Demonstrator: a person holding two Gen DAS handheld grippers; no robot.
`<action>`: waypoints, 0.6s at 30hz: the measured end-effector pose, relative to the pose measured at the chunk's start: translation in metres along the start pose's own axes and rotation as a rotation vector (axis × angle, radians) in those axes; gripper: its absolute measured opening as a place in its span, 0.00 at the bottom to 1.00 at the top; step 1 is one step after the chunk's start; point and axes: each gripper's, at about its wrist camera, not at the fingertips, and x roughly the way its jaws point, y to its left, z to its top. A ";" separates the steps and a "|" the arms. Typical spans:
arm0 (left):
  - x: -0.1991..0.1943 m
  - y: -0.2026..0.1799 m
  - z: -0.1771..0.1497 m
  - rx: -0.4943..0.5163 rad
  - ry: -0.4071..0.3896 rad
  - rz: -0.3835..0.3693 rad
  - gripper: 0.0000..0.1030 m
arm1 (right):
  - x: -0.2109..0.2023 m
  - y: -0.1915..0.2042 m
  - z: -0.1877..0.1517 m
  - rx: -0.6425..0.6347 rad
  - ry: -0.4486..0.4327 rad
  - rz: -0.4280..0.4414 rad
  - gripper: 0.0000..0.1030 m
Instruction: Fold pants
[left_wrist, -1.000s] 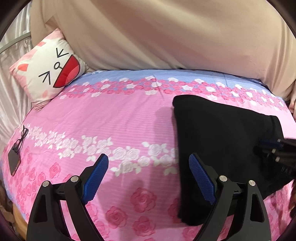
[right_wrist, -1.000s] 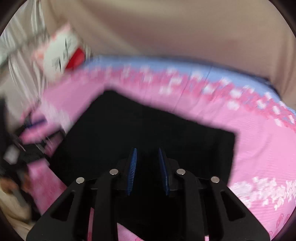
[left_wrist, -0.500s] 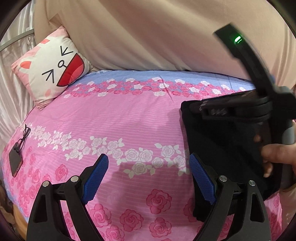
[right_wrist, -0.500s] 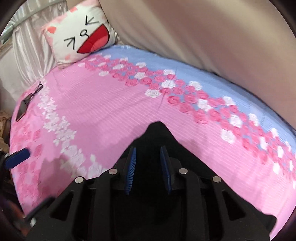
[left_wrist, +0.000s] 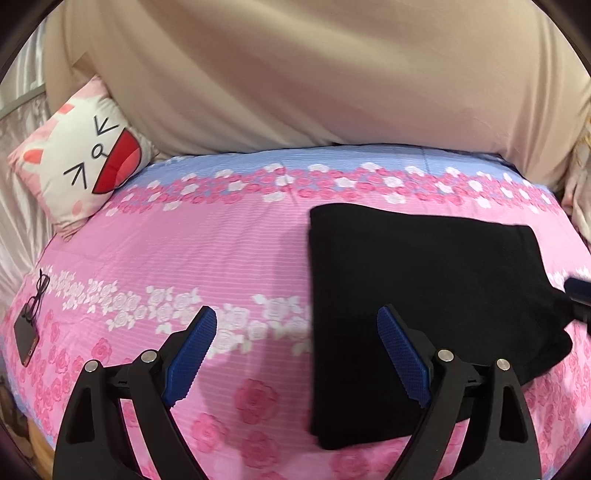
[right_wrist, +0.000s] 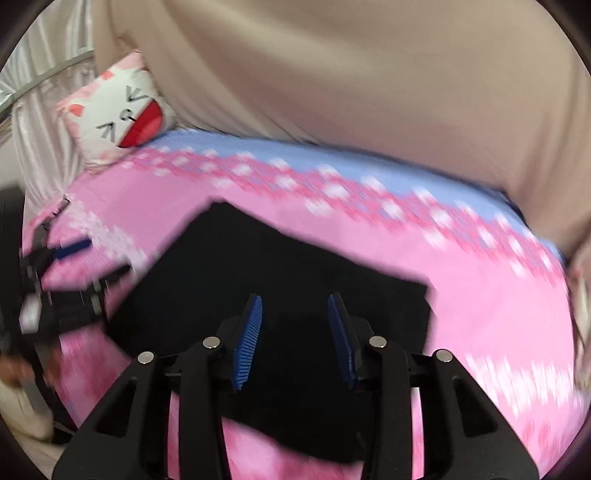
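The black pants (left_wrist: 424, 277) lie folded in a flat block on the pink flowered bed sheet (left_wrist: 207, 251). My left gripper (left_wrist: 295, 310) hangs wide open above the sheet. Its right finger is over the pants' left edge, and nothing is between its blue pads. My right gripper (right_wrist: 294, 297) hovers over the near part of the pants (right_wrist: 295, 266). Its jaws are opening and the pads press on nothing. In the left wrist view only a blue pad tip of the right gripper (left_wrist: 578, 291) shows, at the pants' right side. The right wrist view is motion-blurred, with the left gripper (right_wrist: 92, 260) at its left edge.
A cat-face cushion (left_wrist: 81, 166) leans at the bed's far left corner. A large beige cover (left_wrist: 314, 74) bulges along the far side. A phone (left_wrist: 26, 339) and glasses (left_wrist: 38, 291) lie on the sheet's left edge. Bare sheet spreads left of the pants.
My right gripper reached far over the pants half a second ago and has drawn back to their near right side, its jaws now wider apart. My left gripper barely shifted and stays open.
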 end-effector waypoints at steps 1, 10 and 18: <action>-0.001 -0.007 0.000 0.008 0.002 0.000 0.85 | -0.004 -0.007 -0.015 0.015 0.013 0.002 0.35; 0.006 -0.042 -0.007 0.063 0.043 0.064 0.85 | 0.012 -0.022 -0.061 0.000 0.066 -0.068 0.35; 0.000 -0.032 -0.012 0.061 0.055 0.087 0.86 | 0.015 -0.040 -0.074 0.061 0.065 -0.018 0.48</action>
